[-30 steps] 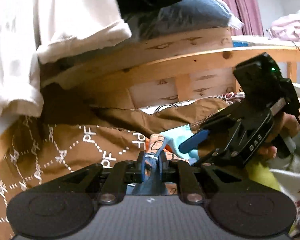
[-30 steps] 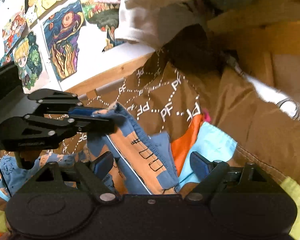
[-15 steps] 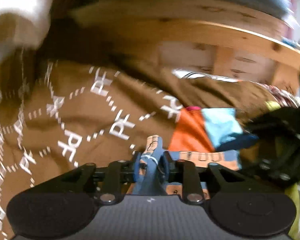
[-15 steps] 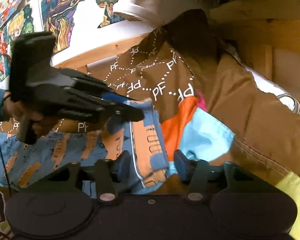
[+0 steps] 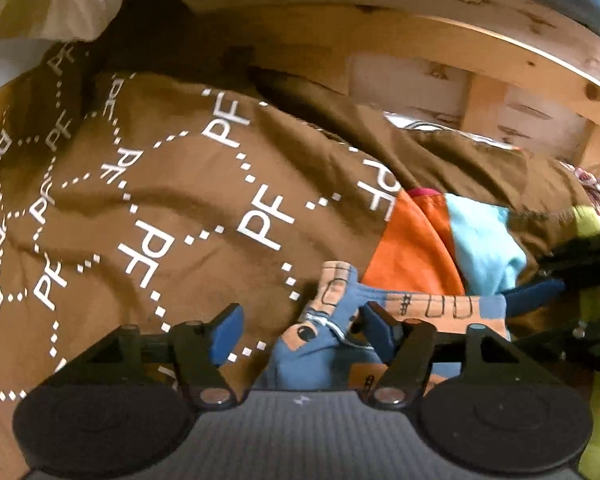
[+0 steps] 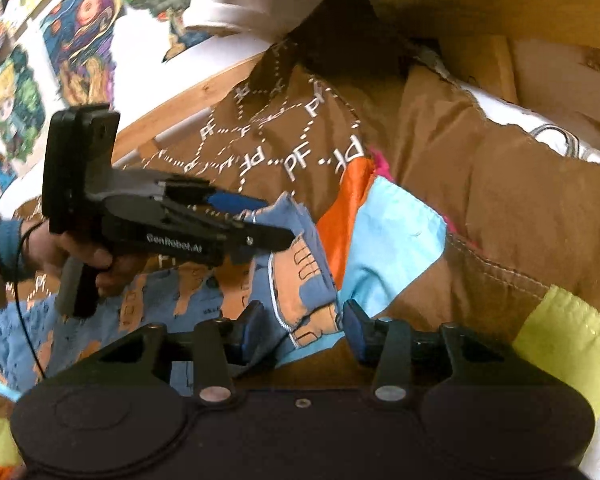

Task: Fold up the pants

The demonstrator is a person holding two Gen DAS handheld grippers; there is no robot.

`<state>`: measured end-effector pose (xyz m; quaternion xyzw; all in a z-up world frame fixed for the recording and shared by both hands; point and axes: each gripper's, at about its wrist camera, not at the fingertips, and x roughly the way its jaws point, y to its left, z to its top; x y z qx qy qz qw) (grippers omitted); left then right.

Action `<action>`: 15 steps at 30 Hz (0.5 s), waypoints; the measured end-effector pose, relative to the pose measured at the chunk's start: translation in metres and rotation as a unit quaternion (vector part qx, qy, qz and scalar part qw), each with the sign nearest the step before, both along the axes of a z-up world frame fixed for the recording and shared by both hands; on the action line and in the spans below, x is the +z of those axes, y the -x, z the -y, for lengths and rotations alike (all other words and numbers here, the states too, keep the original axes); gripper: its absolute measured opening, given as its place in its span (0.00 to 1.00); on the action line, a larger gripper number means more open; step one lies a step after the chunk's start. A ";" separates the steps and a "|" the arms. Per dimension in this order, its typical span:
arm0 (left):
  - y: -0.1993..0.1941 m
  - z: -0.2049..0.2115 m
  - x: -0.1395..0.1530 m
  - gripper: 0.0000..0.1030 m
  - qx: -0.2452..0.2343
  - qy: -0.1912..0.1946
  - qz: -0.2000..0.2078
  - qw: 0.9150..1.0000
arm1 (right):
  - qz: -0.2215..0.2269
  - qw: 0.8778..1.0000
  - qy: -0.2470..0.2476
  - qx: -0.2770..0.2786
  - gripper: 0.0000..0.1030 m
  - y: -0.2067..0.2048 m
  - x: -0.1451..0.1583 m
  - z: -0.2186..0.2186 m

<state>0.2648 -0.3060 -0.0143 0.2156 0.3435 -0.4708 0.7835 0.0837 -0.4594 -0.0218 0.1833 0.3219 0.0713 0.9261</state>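
Observation:
The blue pants with an orange print [image 6: 300, 280] lie bunched on a brown blanket marked "PF" [image 5: 160, 208]. My left gripper [image 5: 302, 332] is open and its jaws are still opening. A raised fold of the pants [image 5: 332, 300] stands between them, close to the right finger. In the right wrist view the left gripper [image 6: 268, 220] hovers over the pants' upper edge, held by a hand [image 6: 80, 256]. My right gripper [image 6: 303, 328] is closing, with a hemmed fold of the pants between its pads and a small gap still showing. One of its blue fingers [image 5: 536, 292] shows at the right of the left wrist view.
An orange and light blue cloth [image 6: 380, 232] lies under the pants. A wooden bed frame [image 5: 420, 40] runs behind the blanket. A white garment [image 5: 40, 0] hangs at the upper left. Yellow-green fabric [image 6: 560, 332] lies at the right. Drawings [image 6: 80, 40] cover the wall.
The left gripper dropped toward the blanket, rolled, and opened, letting go of the pants fold it pinched. The right gripper's jaws narrowed around the pants' edge without moving.

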 end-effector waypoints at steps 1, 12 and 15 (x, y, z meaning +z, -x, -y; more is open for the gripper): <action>-0.001 0.001 0.001 0.73 0.007 0.001 -0.006 1.000 | 0.001 1.000 -0.003 -0.007 0.44 -0.001 0.000 -0.001; 0.015 -0.026 0.038 0.77 0.126 0.023 -0.056 0.990 | 0.011 0.997 -0.030 -0.070 0.12 0.004 -0.003 0.000; 0.017 -0.035 0.048 0.77 0.132 0.047 -0.104 0.985 | 0.025 0.997 -0.002 -0.078 0.07 0.010 0.004 -0.012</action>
